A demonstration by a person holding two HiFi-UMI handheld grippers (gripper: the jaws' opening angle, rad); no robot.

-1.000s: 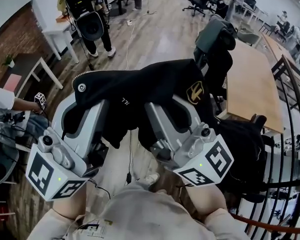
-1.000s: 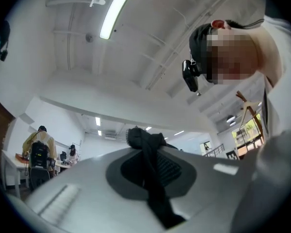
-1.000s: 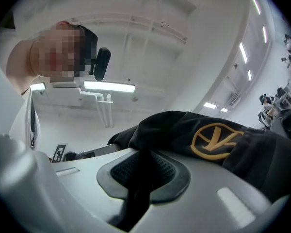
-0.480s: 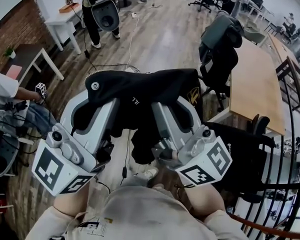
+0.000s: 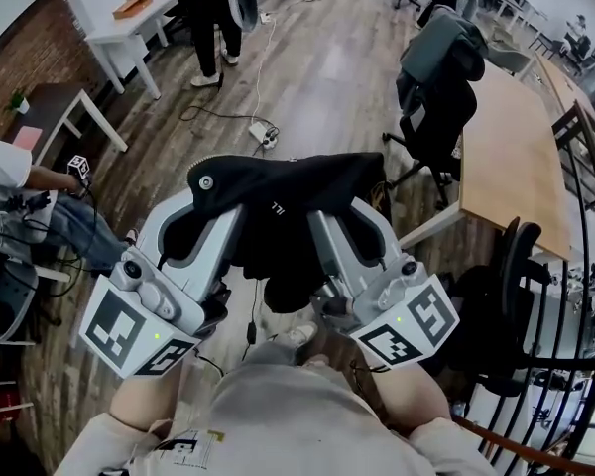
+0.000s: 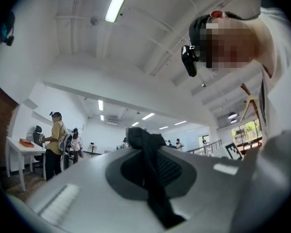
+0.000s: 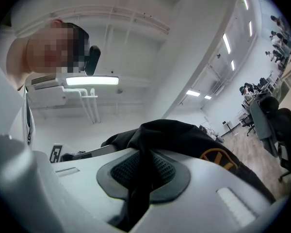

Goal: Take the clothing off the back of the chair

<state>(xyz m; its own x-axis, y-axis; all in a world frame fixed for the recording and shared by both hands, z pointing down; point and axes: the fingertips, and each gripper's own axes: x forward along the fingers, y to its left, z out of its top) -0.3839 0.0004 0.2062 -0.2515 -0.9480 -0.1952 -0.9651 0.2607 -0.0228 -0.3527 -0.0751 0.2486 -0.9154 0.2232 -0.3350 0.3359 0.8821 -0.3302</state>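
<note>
A black jacket with a white snap and an orange emblem hangs in the air, stretched between my two grippers in front of me. My left gripper is shut on its left part; black cloth runs between the closed jaws in the left gripper view. My right gripper is shut on its right part, with the cloth pinched between its pads. Both grippers point a little upward. A black office chair stands at my right, by the desk.
A wooden desk stands at the right, with another chair draped in dark clothing at its far end. A person stands by a white table at the back left. A seated person is at the left. Cables and a power strip lie on the wood floor.
Both grippers have come down with the jacket, which now sits lower in the head view. The view has shifted, showing more floor beyond.
</note>
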